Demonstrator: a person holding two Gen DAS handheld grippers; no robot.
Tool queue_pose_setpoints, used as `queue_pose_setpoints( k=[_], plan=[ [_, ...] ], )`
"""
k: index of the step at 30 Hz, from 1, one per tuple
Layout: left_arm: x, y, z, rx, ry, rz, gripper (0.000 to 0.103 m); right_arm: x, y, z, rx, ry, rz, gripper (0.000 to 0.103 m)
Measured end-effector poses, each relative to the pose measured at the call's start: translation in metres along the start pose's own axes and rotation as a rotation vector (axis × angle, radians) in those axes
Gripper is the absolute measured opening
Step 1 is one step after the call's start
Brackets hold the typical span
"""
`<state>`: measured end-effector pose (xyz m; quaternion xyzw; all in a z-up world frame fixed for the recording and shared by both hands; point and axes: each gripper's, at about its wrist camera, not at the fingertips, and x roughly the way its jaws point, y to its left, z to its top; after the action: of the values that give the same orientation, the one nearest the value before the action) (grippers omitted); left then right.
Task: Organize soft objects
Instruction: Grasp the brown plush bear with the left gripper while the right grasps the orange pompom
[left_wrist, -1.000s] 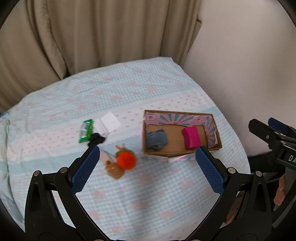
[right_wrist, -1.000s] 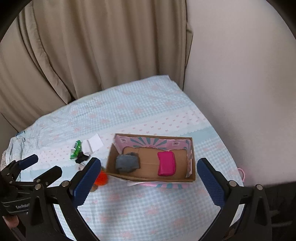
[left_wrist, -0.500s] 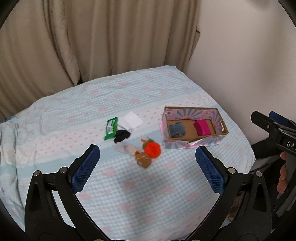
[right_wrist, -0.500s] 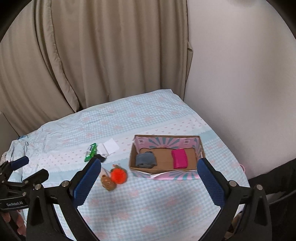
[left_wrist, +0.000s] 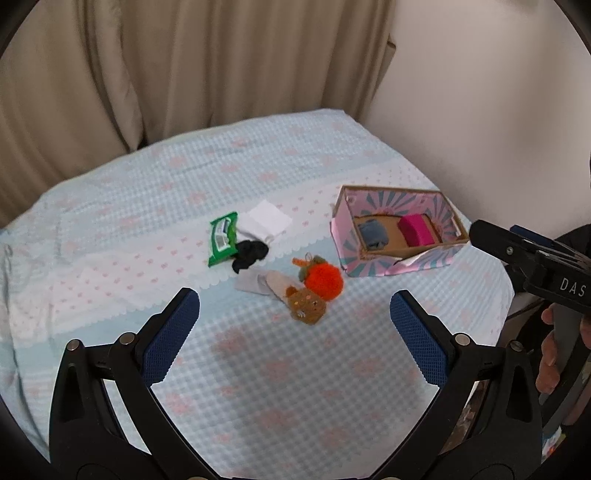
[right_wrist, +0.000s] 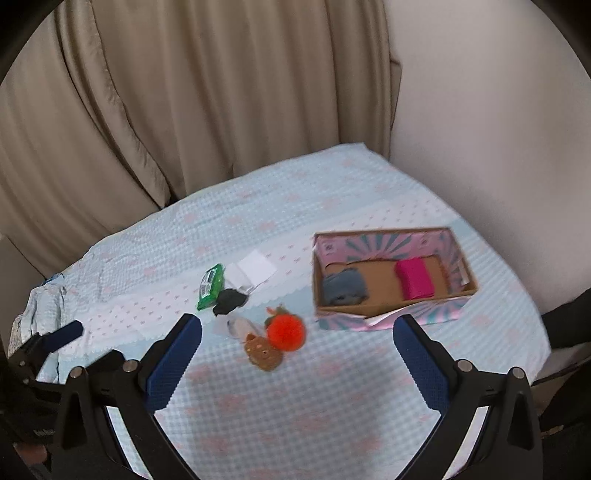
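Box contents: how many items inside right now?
2. A gray cloth at the box's left end, a pink folded cloth toward its right. The near wall could hide something small.

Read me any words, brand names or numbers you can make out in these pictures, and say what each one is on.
"DAS": white letters on the right gripper body, cut off at the left wrist view's edge.
Green packet: label print too small to read.
Left gripper body: white lettering too blurred to read.

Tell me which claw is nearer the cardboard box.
Right. The right claw hovers open just in front of the cardboard box; the left claw hangs open farther off, with the box up to its right.
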<state>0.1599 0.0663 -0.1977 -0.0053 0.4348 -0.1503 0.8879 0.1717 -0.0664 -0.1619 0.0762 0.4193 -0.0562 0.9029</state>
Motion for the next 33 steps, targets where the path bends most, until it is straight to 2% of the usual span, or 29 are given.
queue_pose_setpoints(
  k=[11, 14, 16, 20, 23, 26, 28, 33],
  plan=[
    [0.126, -0.003, -0.046, 0.097, 0.010, -0.059, 0.102, 0.126, -0.010, -0.037, 0.062, 0.071, 0.066, 0.103],
    [0.166, -0.012, -0.061, 0.145, 0.009, -0.060, 0.102, 0.158, -0.014, -0.052, 0.056, 0.081, 0.104, 0.103],
    [0.189, -0.017, -0.069, 0.164, 0.009, -0.087, 0.101, 0.184, -0.018, -0.061, 0.035, 0.094, 0.144, 0.103],
    [0.228, -0.029, -0.080, 0.240, -0.009, -0.085, 0.095, 0.226, -0.025, -0.073, -0.035, 0.122, 0.238, 0.094],
    [0.251, -0.033, -0.082, 0.268, -0.014, -0.073, 0.093, 0.251, -0.029, -0.079, -0.055, 0.143, 0.279, 0.090],
    [0.266, -0.033, -0.082, 0.278, -0.018, -0.051, 0.085, 0.274, -0.033, -0.085, -0.046, 0.160, 0.308, 0.085],
    [0.275, -0.032, -0.081, 0.282, -0.015, -0.048, 0.079, 0.285, -0.034, -0.088, -0.038, 0.160, 0.312, 0.085],
    [0.287, -0.038, -0.084, 0.332, -0.020, -0.029, 0.073, 0.302, -0.033, -0.091, 0.003, 0.150, 0.321, 0.085]
  ],
)
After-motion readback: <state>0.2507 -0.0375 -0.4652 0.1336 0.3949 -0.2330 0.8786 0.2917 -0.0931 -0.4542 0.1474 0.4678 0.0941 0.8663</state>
